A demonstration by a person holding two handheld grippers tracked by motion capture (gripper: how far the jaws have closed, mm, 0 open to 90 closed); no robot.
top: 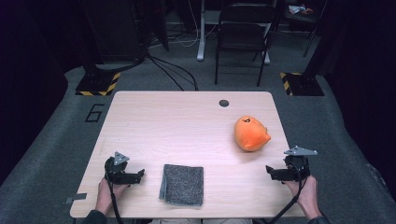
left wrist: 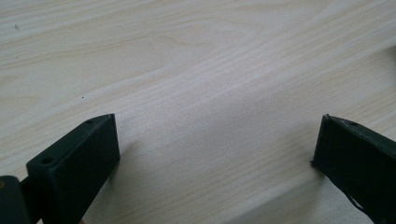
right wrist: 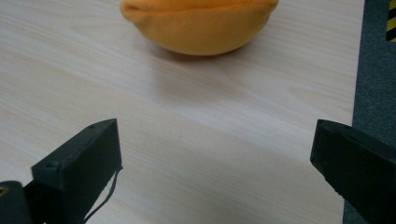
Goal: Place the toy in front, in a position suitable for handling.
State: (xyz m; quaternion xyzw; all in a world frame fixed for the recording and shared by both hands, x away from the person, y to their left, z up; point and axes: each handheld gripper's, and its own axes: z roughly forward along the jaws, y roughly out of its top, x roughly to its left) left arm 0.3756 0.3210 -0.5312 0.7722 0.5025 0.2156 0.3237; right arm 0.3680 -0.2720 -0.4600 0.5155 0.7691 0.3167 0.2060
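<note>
An orange plush toy (top: 251, 133) lies on the right half of the light wooden table (top: 187, 126). A folded grey cloth (top: 182, 184) lies near the front edge, at the middle. My left gripper (top: 140, 175) rests at the front left, just left of the cloth, and stands open over bare wood (left wrist: 217, 135). My right gripper (top: 270, 171) sits at the front right, below the plush toy (right wrist: 201, 23), open with nothing between its jaws (right wrist: 215, 149).
A small dark round hole (top: 224, 103) marks the table's far edge. Beyond the table stand a black chair (top: 243, 32) and cables on grey carpet. The table's right edge (right wrist: 357, 70) runs close to my right gripper.
</note>
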